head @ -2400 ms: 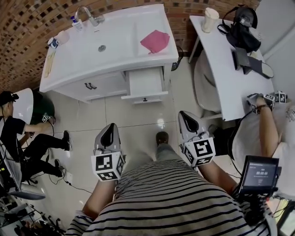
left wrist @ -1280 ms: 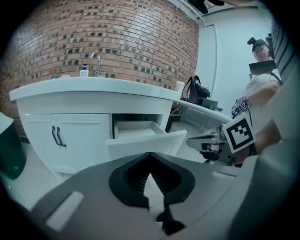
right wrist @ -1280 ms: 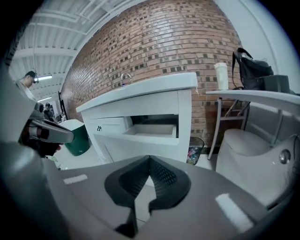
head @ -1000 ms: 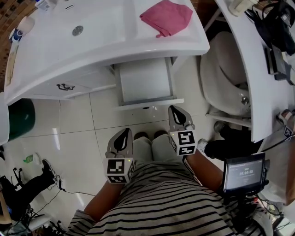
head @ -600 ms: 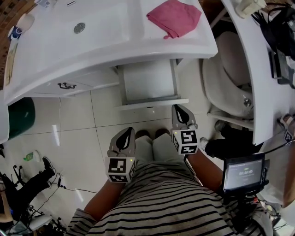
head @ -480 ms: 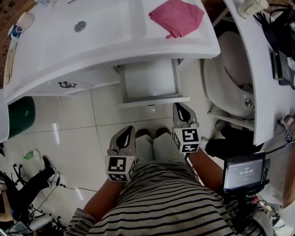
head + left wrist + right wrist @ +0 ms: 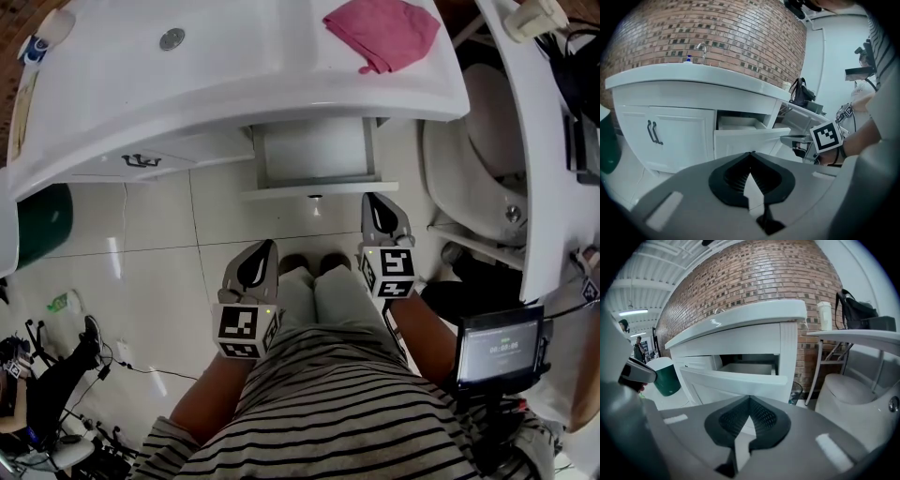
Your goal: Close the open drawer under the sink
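The white drawer [image 7: 314, 155] under the sink stands pulled out of the vanity, its inside bare, its front panel [image 7: 319, 190] facing me. It also shows in the left gripper view as the drawer [image 7: 745, 136] and in the right gripper view as the drawer [image 7: 736, 376]. My right gripper [image 7: 374, 200] is shut and empty, just short of the panel's right end. My left gripper [image 7: 264, 247] is shut and empty, lower and to the left, over the floor tiles. Both point at the vanity; the left gripper [image 7: 751, 153] and the right gripper [image 7: 749, 398] hold nothing.
A pink cloth [image 7: 382, 28] lies on the sink top [image 7: 234, 66]. Left of the drawer is a cabinet door with dark handles [image 7: 141, 161]. A green bin [image 7: 37, 225] stands at the left, a toilet [image 7: 478, 169] and a white side table [image 7: 553, 141] at the right.
I have come much closer to the vanity. Both grippers have moved forward towards the drawer, the right one nearly up to its front panel. The drawer is still open.
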